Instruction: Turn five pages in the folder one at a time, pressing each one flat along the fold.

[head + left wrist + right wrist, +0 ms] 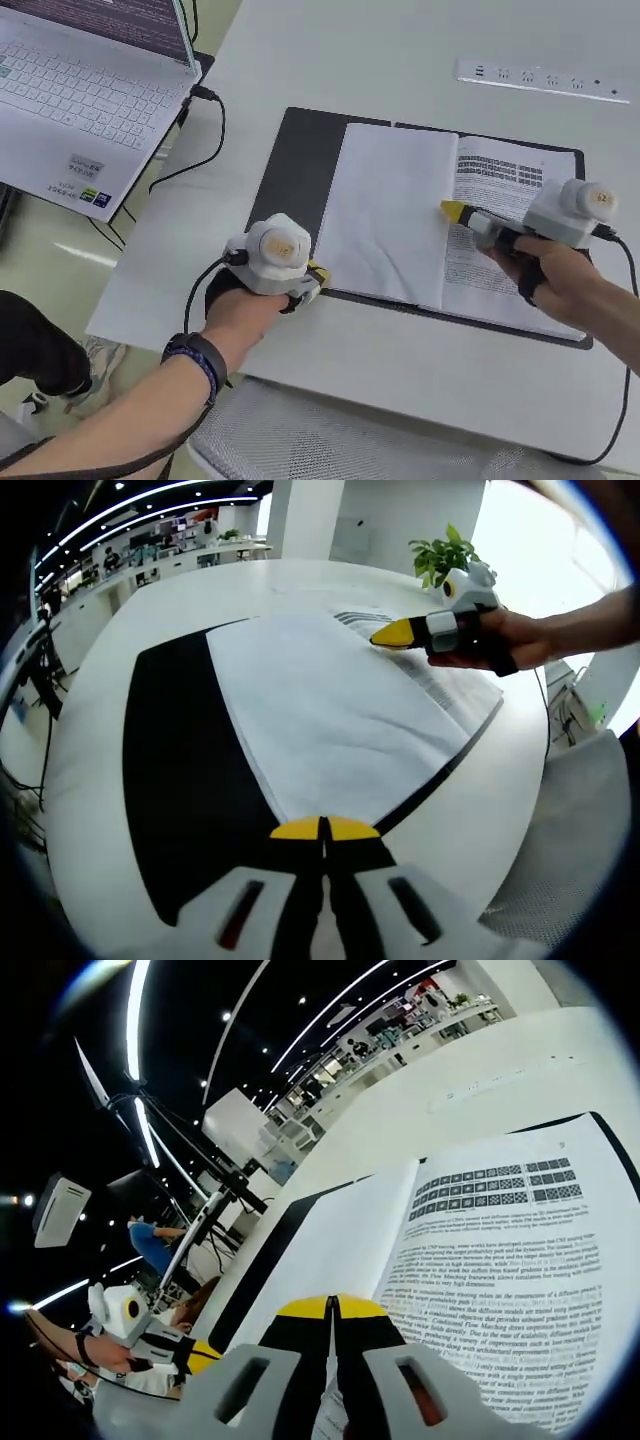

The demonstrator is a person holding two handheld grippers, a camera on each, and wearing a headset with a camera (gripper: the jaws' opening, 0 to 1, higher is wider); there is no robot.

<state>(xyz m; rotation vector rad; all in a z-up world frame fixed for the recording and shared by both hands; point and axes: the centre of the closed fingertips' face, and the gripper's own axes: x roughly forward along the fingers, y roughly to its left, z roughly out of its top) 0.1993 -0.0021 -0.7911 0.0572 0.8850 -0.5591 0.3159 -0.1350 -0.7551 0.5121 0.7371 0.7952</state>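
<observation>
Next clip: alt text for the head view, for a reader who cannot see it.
A black folder lies open on a white table, a blank turned page left of the fold, printed text right. The right claw, yellow tips shut, sits at the fold; the left claw rests at the folder's near edge. A laptop sits upper left.

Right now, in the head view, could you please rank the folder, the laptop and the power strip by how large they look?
Largest: folder.
Then laptop, though the frame edge cuts it off.
Smallest: power strip, which lies farther from the camera.
</observation>
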